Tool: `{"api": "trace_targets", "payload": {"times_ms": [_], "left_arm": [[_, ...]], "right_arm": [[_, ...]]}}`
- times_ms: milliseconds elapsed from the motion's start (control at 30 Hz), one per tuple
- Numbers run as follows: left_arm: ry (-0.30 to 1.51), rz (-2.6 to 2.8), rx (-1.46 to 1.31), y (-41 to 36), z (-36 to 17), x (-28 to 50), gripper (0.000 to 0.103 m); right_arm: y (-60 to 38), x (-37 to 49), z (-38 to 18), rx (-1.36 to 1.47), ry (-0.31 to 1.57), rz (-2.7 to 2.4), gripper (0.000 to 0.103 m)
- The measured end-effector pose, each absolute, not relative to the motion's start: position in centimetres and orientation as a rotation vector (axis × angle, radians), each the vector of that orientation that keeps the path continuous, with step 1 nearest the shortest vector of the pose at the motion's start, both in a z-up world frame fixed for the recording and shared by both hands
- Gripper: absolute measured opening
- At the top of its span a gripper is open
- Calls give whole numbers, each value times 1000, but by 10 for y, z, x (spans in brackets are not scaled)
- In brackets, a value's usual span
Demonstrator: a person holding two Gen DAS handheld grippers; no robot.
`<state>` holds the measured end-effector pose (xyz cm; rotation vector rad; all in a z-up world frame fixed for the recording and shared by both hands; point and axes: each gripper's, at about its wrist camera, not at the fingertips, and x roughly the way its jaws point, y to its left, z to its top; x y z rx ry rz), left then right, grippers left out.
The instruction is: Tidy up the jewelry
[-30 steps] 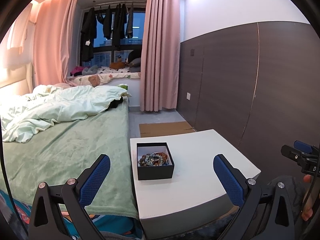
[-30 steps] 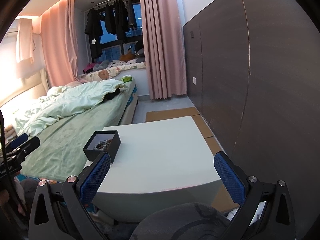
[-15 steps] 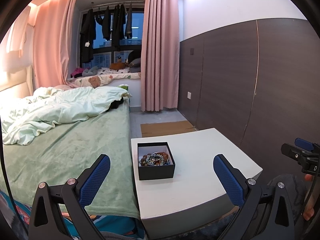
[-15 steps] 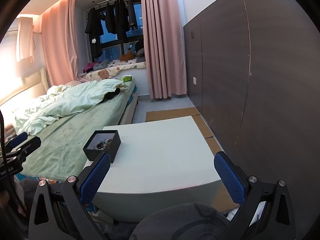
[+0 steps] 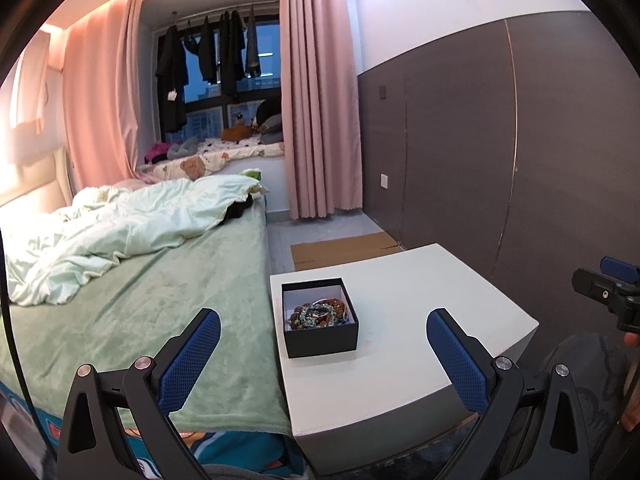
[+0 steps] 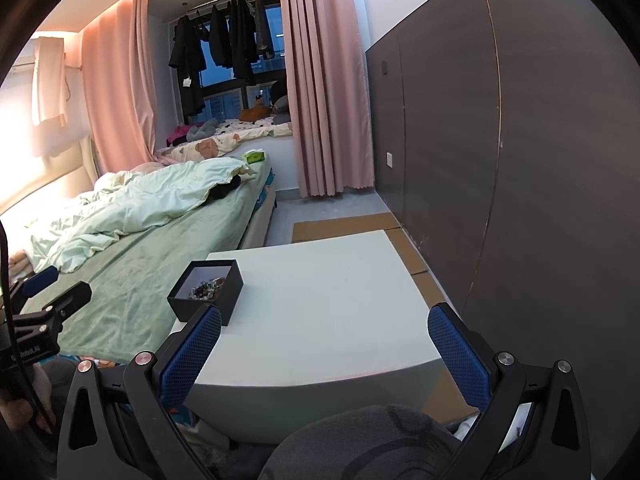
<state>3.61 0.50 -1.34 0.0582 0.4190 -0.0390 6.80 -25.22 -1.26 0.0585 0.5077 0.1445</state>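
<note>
Since a second earlier, little had shifted: both views had crept only slightly, the box sitting a touch higher in the left one. The left gripper and right gripper hung spread wide, holding nothing. The black box of jewelry sat near the surface's bed-side edge.

The box was black outside and white inside, its jewelry a mix of brown, teal and silver beads. The counter was white. The bed wore a green blanket (pale mint duvet). Curtains were pink.
</note>
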Motion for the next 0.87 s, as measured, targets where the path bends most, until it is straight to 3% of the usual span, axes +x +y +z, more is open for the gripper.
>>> {"api": "trace_targets", "payload": {"times_ms": [867], "left_arm": [[402, -42, -1, 18, -15, 36, 103]], "right_arm": [[-250, 67, -14, 70, 513, 142, 103]]}}
